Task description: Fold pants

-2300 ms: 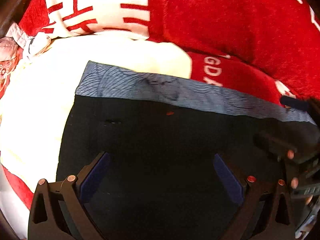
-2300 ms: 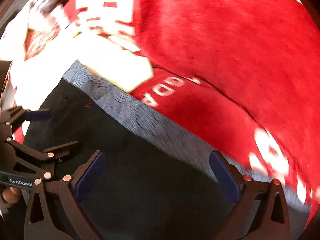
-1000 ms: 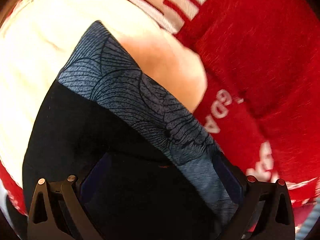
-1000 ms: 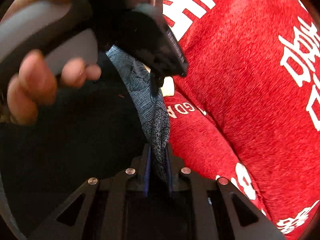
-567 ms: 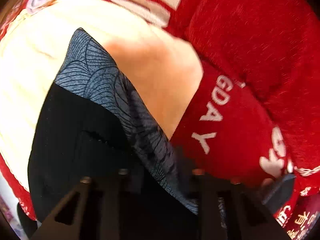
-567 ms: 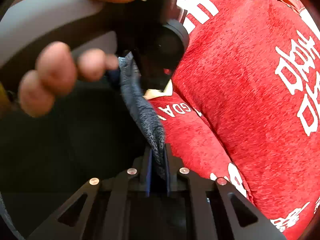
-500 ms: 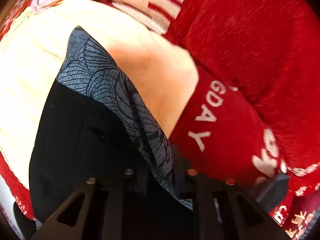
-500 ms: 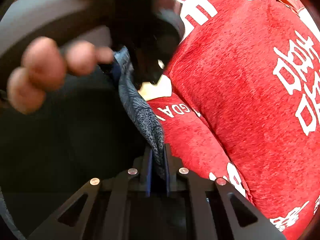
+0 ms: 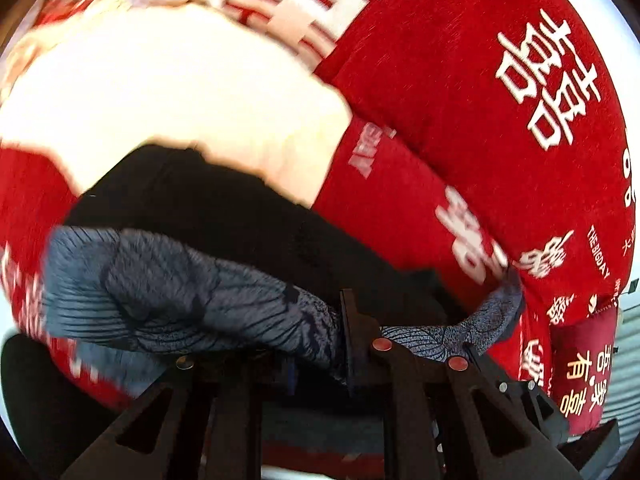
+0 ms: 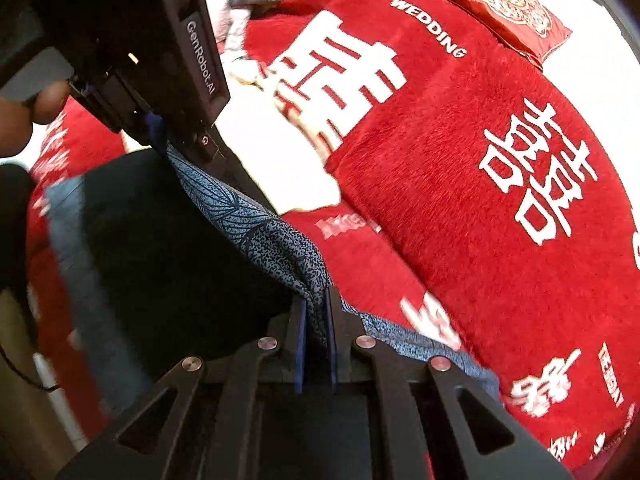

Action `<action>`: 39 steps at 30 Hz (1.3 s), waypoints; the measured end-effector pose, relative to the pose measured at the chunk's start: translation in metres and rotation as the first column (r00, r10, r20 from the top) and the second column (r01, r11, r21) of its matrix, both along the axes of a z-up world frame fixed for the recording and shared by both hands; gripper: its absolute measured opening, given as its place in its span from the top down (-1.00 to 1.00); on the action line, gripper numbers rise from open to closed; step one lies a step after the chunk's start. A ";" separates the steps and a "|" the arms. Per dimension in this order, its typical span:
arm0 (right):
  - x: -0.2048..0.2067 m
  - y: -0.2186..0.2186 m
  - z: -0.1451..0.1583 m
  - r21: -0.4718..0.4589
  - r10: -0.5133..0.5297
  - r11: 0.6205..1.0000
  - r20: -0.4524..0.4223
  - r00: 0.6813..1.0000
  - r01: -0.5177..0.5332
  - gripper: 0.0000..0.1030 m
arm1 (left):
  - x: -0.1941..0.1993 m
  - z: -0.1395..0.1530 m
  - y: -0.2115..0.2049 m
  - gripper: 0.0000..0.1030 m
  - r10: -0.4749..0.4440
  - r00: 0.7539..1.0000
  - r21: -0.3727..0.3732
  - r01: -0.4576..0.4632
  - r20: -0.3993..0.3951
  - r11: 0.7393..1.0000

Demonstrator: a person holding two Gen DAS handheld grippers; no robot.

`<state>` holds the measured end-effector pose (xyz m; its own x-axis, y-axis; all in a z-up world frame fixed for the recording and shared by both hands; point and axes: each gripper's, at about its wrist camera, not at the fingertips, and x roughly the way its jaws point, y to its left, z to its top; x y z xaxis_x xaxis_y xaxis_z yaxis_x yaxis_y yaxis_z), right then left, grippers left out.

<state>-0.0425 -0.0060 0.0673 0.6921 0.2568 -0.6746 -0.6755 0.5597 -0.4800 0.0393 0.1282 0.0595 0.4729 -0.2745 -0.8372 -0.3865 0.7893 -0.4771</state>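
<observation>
Right wrist view: right tool pinched on pants band, left tool pinched on it too. Pants lifted over red bed. Could slip out if tugged hard, or land crooked.

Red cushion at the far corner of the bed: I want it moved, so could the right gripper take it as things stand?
Probably not: the right gripper is shut on the pants' grey waistband, and the cushion lies far across the red blanket.
</observation>
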 end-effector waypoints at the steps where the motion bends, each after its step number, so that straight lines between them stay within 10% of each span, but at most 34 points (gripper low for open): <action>1: -0.013 0.001 -0.007 -0.012 0.001 1.000 0.001 1.000 -0.001 0.82 | -0.007 -0.006 0.001 0.65 -0.002 1.000 0.002 0.002 -0.005 1.000; 7: -0.068 0.022 -0.065 -0.179 0.034 0.983 0.009 0.999 -0.032 0.82 | -0.043 -0.066 0.017 0.60 0.010 0.997 -0.059 -0.014 -0.079 0.998; 12: -0.090 0.029 -0.081 -0.308 0.085 0.950 0.117 0.989 -0.046 0.54 | -0.064 -0.069 0.027 0.00 0.034 0.997 -0.061 -0.038 -0.068 0.997; 18: -0.054 -0.015 -0.008 0.001 -0.086 0.996 -0.132 0.987 0.087 0.07 | -0.077 -0.050 0.026 -0.05 0.042 0.997 0.050 -0.039 -0.067 0.998; 23: 0.063 -0.103 0.021 0.139 -0.471 0.846 -0.256 0.844 0.515 -0.28 | -0.070 -0.036 -0.006 -0.05 -0.041 0.998 0.099 0.045 -0.045 0.994; 27: 0.139 -0.155 0.005 0.106 -0.659 0.655 -0.404 0.634 0.748 -0.28 | -0.049 -0.026 -0.039 -0.05 -0.118 0.992 0.164 0.122 -0.034 0.979; 32: 0.174 -0.176 -0.032 -0.048 -0.751 0.505 -0.516 0.412 0.862 -0.55 | -0.017 -0.032 -0.061 -0.05 -0.173 0.980 0.261 0.192 -0.094 0.946; 36: 0.158 -0.177 -0.029 -0.011 -0.726 0.509 -0.542 0.423 0.861 -0.51 | -0.024 -0.035 -0.067 -0.05 -0.237 0.962 0.308 0.268 -0.135 0.913; 39: 0.135 -0.184 -0.029 -0.040 -0.730 0.521 -0.539 0.420 0.853 0.48 | -0.048 -0.033 -0.058 -0.05 -0.301 0.941 0.240 0.332 -0.156 0.912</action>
